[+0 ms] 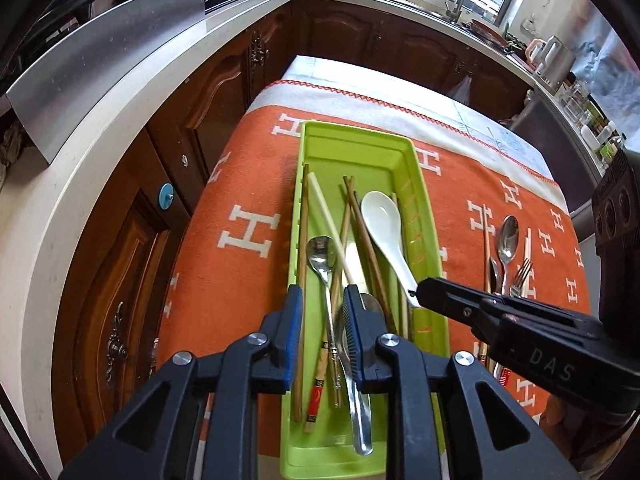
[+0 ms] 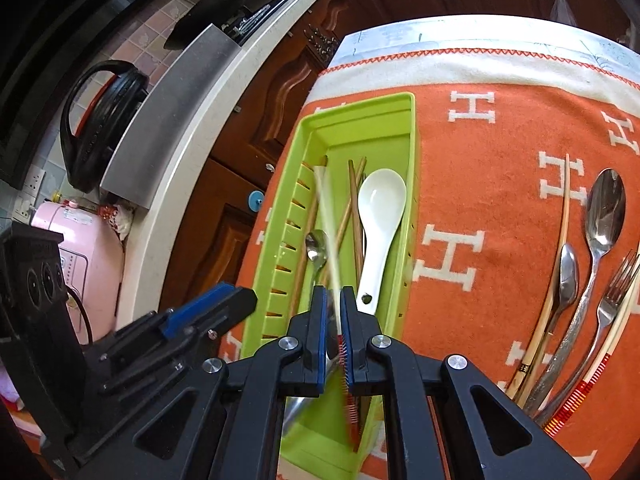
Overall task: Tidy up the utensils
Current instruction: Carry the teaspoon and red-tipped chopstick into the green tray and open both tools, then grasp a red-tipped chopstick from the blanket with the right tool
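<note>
A lime-green tray lies lengthwise on a table covered by an orange cloth patterned with white H letters. Inside the tray sit a white ceramic spoon, several wooden chopsticks, a pale chopstick lying on a slant, a long-handled metal spoon and a second metal spoon near the close end.

The left gripper hangs over the near part of the tray with its jaws a little apart; the handle of the long metal spoon runs through the gap between the blue pads, and neither pad appears to press on it. No earlier view is on hand to compare.

The right gripper is over the tray's near end, jaws almost closed on a thin pale chopstick with a red-striped end (blurred in the right wrist view), which slants up and away from the pads above the tray.

To the right of the tray, well apart from it on the cloth, lie a large metal spoon, a smaller spoon, a fork and more chopsticks.
</note>
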Demonstrator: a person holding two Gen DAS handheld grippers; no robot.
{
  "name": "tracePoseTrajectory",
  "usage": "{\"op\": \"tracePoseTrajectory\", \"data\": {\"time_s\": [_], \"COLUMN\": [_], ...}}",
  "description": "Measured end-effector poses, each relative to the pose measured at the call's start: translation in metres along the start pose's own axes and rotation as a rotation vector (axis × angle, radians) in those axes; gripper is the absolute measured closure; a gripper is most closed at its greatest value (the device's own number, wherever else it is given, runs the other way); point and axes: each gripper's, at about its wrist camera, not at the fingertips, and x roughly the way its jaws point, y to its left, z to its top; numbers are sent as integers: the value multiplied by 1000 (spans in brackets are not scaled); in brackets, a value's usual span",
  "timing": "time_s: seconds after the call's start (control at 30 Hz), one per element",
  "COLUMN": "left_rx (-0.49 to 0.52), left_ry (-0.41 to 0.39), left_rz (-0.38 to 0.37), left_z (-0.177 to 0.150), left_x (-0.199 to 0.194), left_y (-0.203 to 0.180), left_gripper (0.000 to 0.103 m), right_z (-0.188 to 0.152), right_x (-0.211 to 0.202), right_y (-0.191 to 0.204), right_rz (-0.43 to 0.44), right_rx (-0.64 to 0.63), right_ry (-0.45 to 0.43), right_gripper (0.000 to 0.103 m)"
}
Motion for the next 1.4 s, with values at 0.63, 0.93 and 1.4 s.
{"op": "tracePoseTrajectory", "data": {"time_s": [0.63, 0.93, 1.4], "left_rx": [56, 157, 305], "left_ry": [12, 25, 81], "left_rz": [-1, -38, -75], "left_z": [-6, -12, -24], "left_x": [-1, -1, 22], "left_y": [-22, -72, -157], "left_gripper": [71, 71, 71], "right_z": [-25, -38, -63], "right_x": [-25, -76, -111], "right_y": [-16, -58, -165], "right_rz": [-50, -51, -107], "right_rx": [-63, -14, 160], "right_ry": [-8, -72, -122], "right_gripper": [84, 84, 83]}}
